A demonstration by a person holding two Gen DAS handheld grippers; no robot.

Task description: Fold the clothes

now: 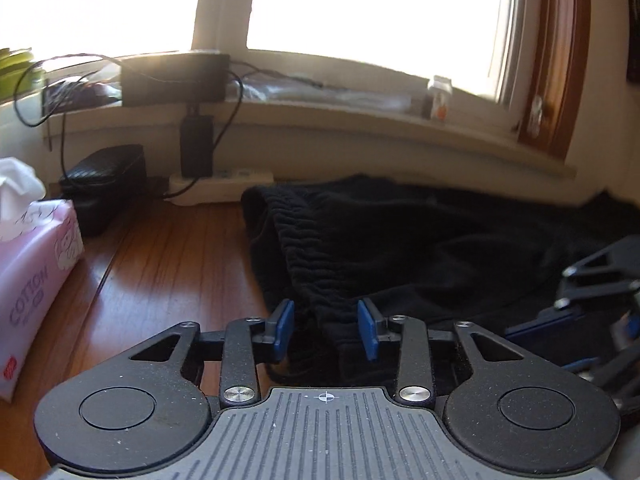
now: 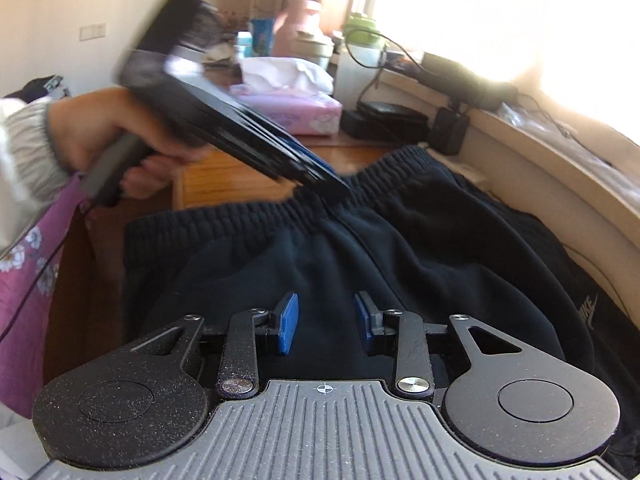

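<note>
The black trousers (image 2: 360, 248) lie spread on the wooden table (image 1: 160, 264) along its window-side edge. The left gripper (image 1: 326, 330) straddles the ribbed waistband (image 1: 312, 264); whether its pads pinch it cannot be told. The right gripper (image 2: 326, 322) sits over the fabric, grip equally unclear.

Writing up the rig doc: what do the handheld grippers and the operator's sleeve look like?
Both the left gripper and right gripper are matte black linkages with round pivot discs, silver screws, blue finger pads, and a ribbed grey base with a crosshair mark. The left hand shows a light grey elastic-cuffed sleeve and a dark handle.
</note>
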